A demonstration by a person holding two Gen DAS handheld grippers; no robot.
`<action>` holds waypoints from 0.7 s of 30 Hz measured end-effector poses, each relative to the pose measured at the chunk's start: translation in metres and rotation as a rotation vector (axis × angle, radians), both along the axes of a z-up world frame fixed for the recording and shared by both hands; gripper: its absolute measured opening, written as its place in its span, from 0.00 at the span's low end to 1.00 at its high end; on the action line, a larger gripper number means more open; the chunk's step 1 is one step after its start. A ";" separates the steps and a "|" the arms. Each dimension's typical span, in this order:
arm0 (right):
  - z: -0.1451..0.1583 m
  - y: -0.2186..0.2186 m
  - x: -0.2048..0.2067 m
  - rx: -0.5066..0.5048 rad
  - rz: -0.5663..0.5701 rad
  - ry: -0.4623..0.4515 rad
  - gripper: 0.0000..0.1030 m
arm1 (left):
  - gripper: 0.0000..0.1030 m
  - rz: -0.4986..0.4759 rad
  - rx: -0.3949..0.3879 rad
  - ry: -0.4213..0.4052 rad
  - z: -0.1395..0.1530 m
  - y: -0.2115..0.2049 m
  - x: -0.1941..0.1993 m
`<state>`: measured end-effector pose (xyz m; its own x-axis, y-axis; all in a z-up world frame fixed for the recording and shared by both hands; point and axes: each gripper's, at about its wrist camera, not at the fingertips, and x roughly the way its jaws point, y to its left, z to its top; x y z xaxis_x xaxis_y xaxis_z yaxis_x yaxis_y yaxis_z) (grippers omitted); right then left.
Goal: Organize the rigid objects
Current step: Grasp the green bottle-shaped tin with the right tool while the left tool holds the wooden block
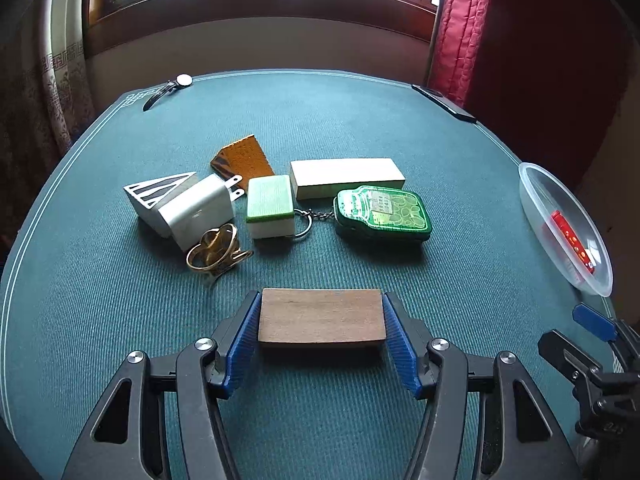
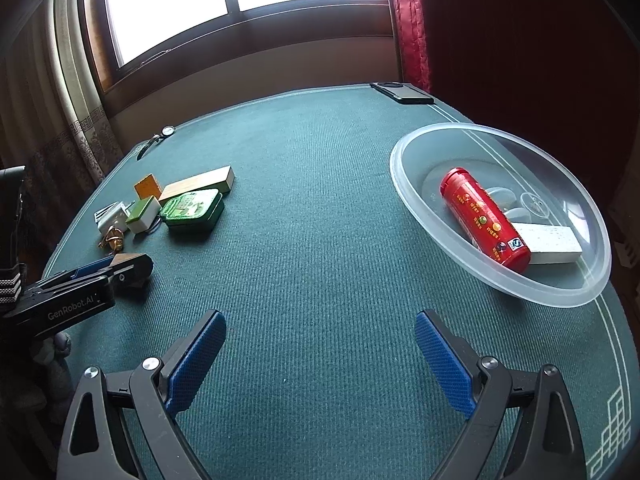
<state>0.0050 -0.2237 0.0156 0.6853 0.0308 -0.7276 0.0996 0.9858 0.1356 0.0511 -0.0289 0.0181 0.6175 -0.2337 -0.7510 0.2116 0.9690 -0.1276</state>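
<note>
My left gripper (image 1: 321, 312) is shut on a dark brown wooden block (image 1: 321, 320), its blue pads against both short ends, just above the green tablecloth (image 1: 360, 400). Beyond it lie a gold ring (image 1: 214, 250), a white charger plug (image 1: 200, 208), a green-and-white tile on a keyring (image 1: 269, 205), a green jar-shaped tin (image 1: 383, 214), a pale wooden block (image 1: 346, 178) and an orange card (image 1: 246, 156). My right gripper (image 2: 320, 336) stands open over bare cloth. A clear plastic bowl (image 2: 460, 276) to its right holds a red canister (image 2: 484, 218) and a white block (image 2: 548, 242).
A wristwatch (image 1: 172, 86) lies at the far left table edge and a black phone (image 1: 444, 102) at the far right edge. A striped white wedge (image 1: 152, 196) sits left of the plug. The left gripper's body (image 2: 80, 292) shows in the right wrist view.
</note>
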 end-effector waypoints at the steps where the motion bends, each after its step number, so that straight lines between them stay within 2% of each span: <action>1: 0.000 0.001 0.002 0.004 0.005 0.004 0.95 | 0.59 0.005 -0.001 0.000 0.000 0.003 -0.002; 10: 0.007 0.024 0.030 0.055 0.080 0.027 0.95 | 0.59 0.064 -0.005 -0.021 0.007 0.031 -0.018; 21: 0.012 0.072 0.082 0.045 0.157 0.040 0.95 | 0.59 0.102 0.009 -0.050 0.009 0.050 -0.028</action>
